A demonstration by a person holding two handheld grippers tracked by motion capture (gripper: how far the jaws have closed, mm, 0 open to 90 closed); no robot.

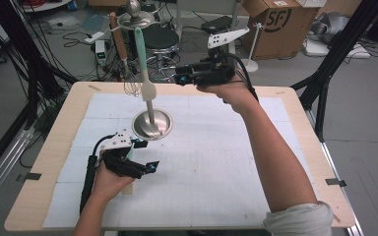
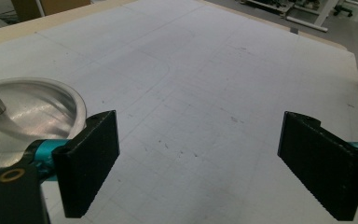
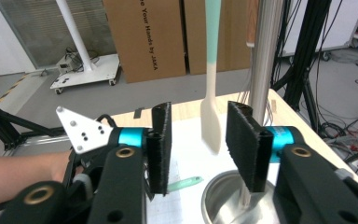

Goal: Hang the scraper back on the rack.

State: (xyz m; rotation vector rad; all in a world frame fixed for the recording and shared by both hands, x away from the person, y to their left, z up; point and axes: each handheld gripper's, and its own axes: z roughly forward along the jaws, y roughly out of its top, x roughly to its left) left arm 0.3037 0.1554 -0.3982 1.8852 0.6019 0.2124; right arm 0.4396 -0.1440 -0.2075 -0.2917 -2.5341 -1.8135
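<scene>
Right gripper jaws parted beside hanging spatula.

My left hand sat low near the table's front-left, its left gripper pointing right, jaws spread wide with nothing between them. My right arm stretched far forward, forearm bare, sleeve bunched at the elbow. Up there the right gripper pointed left, held level, jaws parted and gripping nothing.
</scene>
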